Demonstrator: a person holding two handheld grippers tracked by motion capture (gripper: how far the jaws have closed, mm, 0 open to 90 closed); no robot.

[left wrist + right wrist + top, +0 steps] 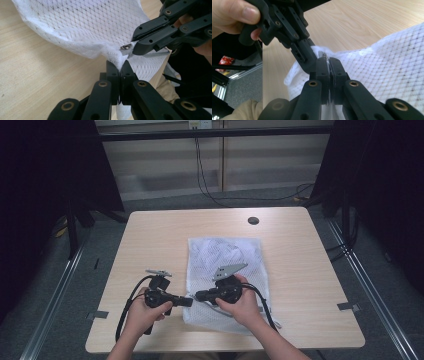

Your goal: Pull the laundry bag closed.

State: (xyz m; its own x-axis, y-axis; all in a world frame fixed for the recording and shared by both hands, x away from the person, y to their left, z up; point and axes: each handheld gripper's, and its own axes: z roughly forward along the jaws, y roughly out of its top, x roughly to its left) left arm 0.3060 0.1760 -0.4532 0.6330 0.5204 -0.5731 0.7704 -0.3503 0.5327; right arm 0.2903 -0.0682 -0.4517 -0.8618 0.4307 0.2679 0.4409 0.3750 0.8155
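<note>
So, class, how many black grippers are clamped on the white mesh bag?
2. The left gripper pinches the white mesh bag at its near left corner; the right gripper grips the metal zipper pull right beside it.

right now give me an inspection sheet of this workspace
surface: light wood table, bare apart from a dark round spot near its far edge
job's things: white mesh bag lying flat, its near left corner pinched up; small metal zipper pull at that corner
clutter: nothing seen
grippers: left gripper shut on bag fabric; right gripper shut on the zipper pull
cables: black cable trailing from left gripper; more cables on the floor beyond
surroundings: black curtains both sides, grey floor
</note>
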